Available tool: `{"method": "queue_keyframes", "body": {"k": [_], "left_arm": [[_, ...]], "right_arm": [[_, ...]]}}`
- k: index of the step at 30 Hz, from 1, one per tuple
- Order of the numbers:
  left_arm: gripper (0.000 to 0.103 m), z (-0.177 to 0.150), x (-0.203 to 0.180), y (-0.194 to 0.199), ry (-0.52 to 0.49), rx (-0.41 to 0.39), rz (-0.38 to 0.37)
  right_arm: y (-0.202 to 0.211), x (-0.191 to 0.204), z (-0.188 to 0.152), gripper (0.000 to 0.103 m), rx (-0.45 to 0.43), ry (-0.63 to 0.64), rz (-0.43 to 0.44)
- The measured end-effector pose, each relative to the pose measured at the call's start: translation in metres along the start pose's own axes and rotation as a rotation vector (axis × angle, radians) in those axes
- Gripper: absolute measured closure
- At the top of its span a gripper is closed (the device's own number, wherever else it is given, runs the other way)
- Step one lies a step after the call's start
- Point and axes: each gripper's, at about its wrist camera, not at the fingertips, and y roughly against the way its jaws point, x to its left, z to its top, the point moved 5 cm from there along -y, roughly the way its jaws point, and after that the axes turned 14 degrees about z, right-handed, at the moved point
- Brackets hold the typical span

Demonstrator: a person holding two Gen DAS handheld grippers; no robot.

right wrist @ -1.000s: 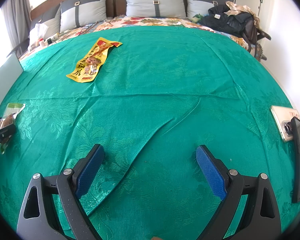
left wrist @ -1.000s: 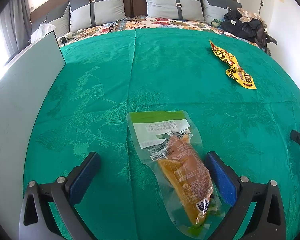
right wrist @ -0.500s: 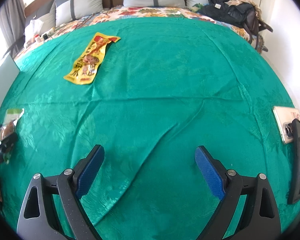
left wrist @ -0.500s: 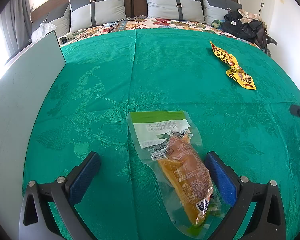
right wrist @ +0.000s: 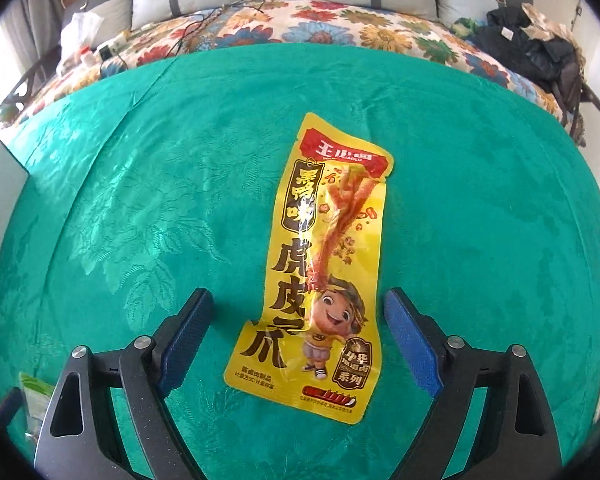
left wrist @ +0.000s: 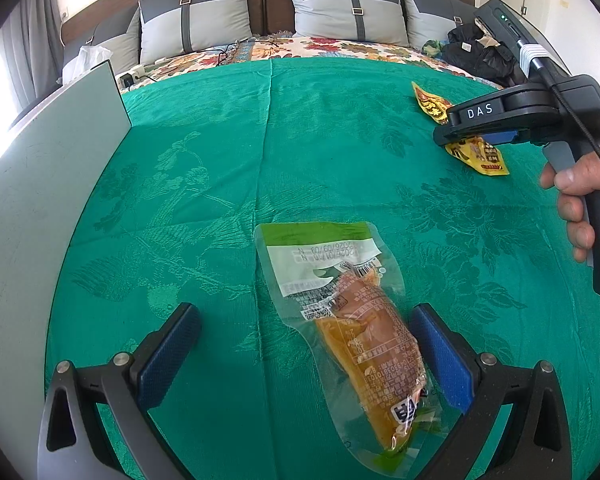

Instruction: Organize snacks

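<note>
A clear pouch with a green top and an orange snack inside (left wrist: 352, 320) lies on the green bedspread (left wrist: 300, 152). My left gripper (left wrist: 304, 344) is open, low over it, its lower half between the fingers. A long yellow snack packet with red top (right wrist: 320, 272) lies flat on the bedspread. My right gripper (right wrist: 298, 340) is open just above it, the packet's near end between the fingers. In the left wrist view the right gripper (left wrist: 476, 136) hovers over the yellow packet (left wrist: 480, 152) at the right. The clear pouch shows at the lower left of the right wrist view (right wrist: 36, 396).
A grey flat board (left wrist: 40, 200) stands along the left side of the bedspread. Grey pillows (left wrist: 348, 8) and a floral sheet (right wrist: 300, 24) lie at the headboard. Dark clothes and a bag (right wrist: 540, 52) sit at the far right corner.
My right gripper has moved forward and left across the bed to the yellow packet, which now lies between its open fingers. My left gripper has stayed over the clear pouch.
</note>
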Motion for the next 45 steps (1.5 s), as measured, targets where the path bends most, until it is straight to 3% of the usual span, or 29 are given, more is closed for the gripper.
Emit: {"method": "queue_keyframes", "body": {"k": [2, 8, 14, 19, 21, 22, 24, 45], "left_arm": [[0.0, 0.0, 0.0, 0.0, 0.0, 0.0, 0.0], [0.0, 0.0, 0.0, 0.0, 0.0, 0.0, 0.0], [0.0, 0.0, 0.0, 0.0, 0.0, -0.001, 0.0], [0.0, 0.0, 0.0, 0.0, 0.0, -0.001, 0.001], [0.0, -0.001, 0.0, 0.0, 0.002, -0.001, 0.004], [0.0, -0.001, 0.0, -0.001, 0.003, -0.001, 0.005], [0.0, -0.001, 0.0, -0.001, 0.004, -0.001, 0.005], [0.0, -0.001, 0.0, -0.001, 0.004, -0.002, 0.004]], "right_arm": [[0.005, -0.005, -0.003, 0.047, 0.022, -0.025, 0.02], [0.046, -0.019, -0.036, 0.048, 0.018, -0.044, 0.1], [0.109, -0.019, -0.12, 0.047, -0.009, 0.006, 0.099], [0.109, -0.019, -0.177, 0.044, -0.096, 0.018, 0.042], [0.107, -0.017, -0.18, 0.031, -0.137, 0.026, 0.019], [0.102, -0.017, -0.179, 0.015, -0.118, 0.027, -0.009], [0.098, -0.016, -0.174, 0.009, -0.142, 0.025, -0.008], [0.088, -0.038, -0.148, 0.005, -0.141, 0.019, -0.004]]}}
